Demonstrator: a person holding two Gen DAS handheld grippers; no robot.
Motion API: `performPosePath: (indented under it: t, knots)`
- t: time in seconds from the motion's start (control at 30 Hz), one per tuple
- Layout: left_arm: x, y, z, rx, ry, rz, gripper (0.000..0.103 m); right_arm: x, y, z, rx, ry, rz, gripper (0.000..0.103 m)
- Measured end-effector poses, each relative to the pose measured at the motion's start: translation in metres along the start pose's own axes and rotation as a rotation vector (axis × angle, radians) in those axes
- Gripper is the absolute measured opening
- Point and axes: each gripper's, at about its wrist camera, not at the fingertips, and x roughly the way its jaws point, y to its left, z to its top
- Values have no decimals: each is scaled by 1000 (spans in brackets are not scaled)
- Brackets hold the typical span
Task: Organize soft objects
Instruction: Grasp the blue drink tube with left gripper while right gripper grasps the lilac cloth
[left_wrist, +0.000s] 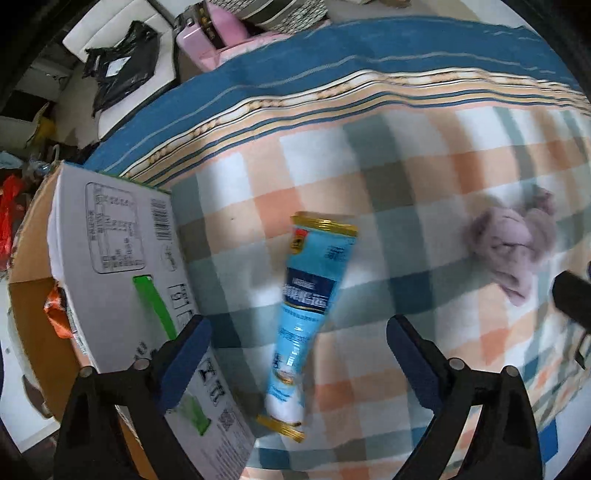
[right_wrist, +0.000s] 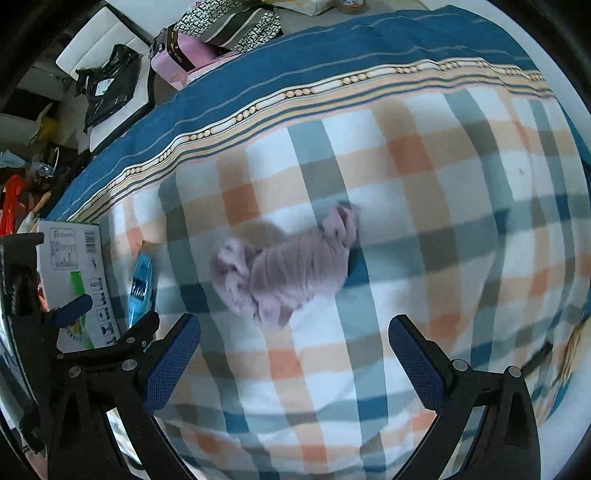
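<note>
A light blue packet with gold ends (left_wrist: 306, 306) lies on the checked blanket (left_wrist: 406, 155), close beside an open cardboard box (left_wrist: 118, 258). My left gripper (left_wrist: 299, 325) hovers over the packet, open, with its blue pads on either side and not touching it. A crumpled mauve cloth (right_wrist: 291, 266) lies further right on the blanket; in the left wrist view the cloth (left_wrist: 513, 243) is at the right. My right gripper (right_wrist: 294, 321) is open just above the cloth's near edge, with nothing held. The packet (right_wrist: 142, 284) and box (right_wrist: 74, 258) also appear at the left of the right wrist view.
Something orange (left_wrist: 57, 314) lies inside the box. The blanket's blue striped border (right_wrist: 332, 55) runs along the far edge. Beyond it are a pink case (left_wrist: 207, 40), a black plastic bag (left_wrist: 118, 70) on a white surface, and clutter at the left.
</note>
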Motion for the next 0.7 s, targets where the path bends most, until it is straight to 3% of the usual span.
performPosePath:
  t: [0.23,0.3,0.5,0.57,0.63,0.7]
  knots:
    - [4,-8,5,28,16,18,97,29,5,23,-10,65,26,103]
    - [1,-12,8,35,16,4,89,39,8,27,-22,83,18,103]
    - [13,-26,13,85,55,4,88,61,11,32,-17,120,8,100]
    - [26,-26,17,76,104,-19,72,64,12,32,-27,118,-22,93]
    - [40,-25,18,54,160,-72,63,64,11,31,-37,115,-50,84]
    - [42,-24,17,40,159,-102,55,64,9,28,-42,117,-60,73]
